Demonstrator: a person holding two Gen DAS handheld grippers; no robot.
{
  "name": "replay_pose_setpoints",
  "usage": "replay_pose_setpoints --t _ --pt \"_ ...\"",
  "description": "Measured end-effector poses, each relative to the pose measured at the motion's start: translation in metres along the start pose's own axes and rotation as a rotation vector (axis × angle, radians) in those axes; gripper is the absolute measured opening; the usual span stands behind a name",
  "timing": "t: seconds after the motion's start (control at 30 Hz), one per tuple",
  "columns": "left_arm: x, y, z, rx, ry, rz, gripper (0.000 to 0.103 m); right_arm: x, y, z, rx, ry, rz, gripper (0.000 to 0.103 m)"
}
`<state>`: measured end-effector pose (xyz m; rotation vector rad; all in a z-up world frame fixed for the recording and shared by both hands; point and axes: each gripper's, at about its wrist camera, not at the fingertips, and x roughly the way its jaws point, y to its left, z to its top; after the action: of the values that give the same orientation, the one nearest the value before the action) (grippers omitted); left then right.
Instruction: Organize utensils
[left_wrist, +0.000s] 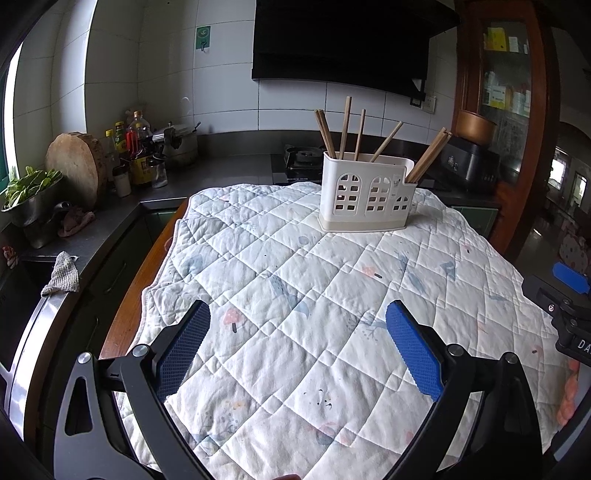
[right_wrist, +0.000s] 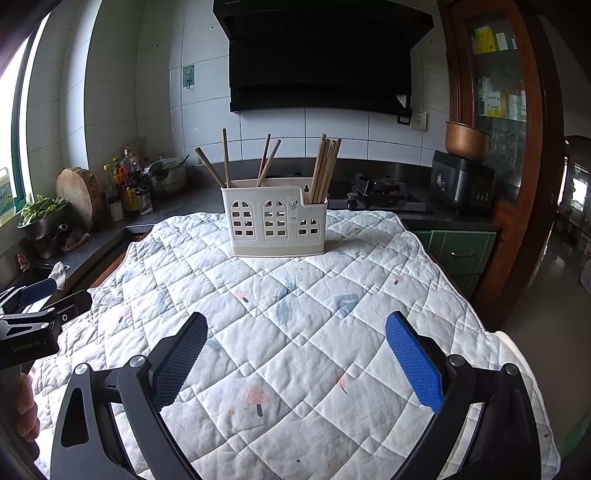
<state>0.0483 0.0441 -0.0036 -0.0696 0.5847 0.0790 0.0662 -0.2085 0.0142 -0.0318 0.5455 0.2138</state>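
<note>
Chopsticks (right_wrist: 325, 170) are seen standing upright and leaning in a white utensil holder (right_wrist: 275, 225), which is set on a quilted cloth (right_wrist: 295, 325) spread over a table, toward the far end of the cloth. In the right wrist view, a tight bundle of chopsticks fills the lower right compartment of the holder, while a few single sticks (right_wrist: 225, 157) lean apart in the taller left part. In the left wrist view the same holder (left_wrist: 365, 195) is shown with its chopsticks (left_wrist: 345, 127) fanned out. The left gripper (left_wrist: 297, 350) is held over the near part of the cloth (left_wrist: 295, 280), well apart from the holder, its blue-padded jaws spread wide with nothing between them. The right gripper (right_wrist: 295, 358) is likewise held above the near cloth, jaws wide apart and empty. Beyond the holder a dark counter (right_wrist: 369, 173) is seen with a gas stove (right_wrist: 378, 190), and a black range hood (right_wrist: 321, 59) is mounted on the tiled wall above it.
</note>
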Motion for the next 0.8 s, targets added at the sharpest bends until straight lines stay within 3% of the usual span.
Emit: replay_pose_setpoints --t 0.8 --pt "0.0028 -0.0019 -0.0036 0.01 0.001 0.0 0.095 0.0066 0.0052 -0.0023 -0.005 0.012 0.019 0.094"
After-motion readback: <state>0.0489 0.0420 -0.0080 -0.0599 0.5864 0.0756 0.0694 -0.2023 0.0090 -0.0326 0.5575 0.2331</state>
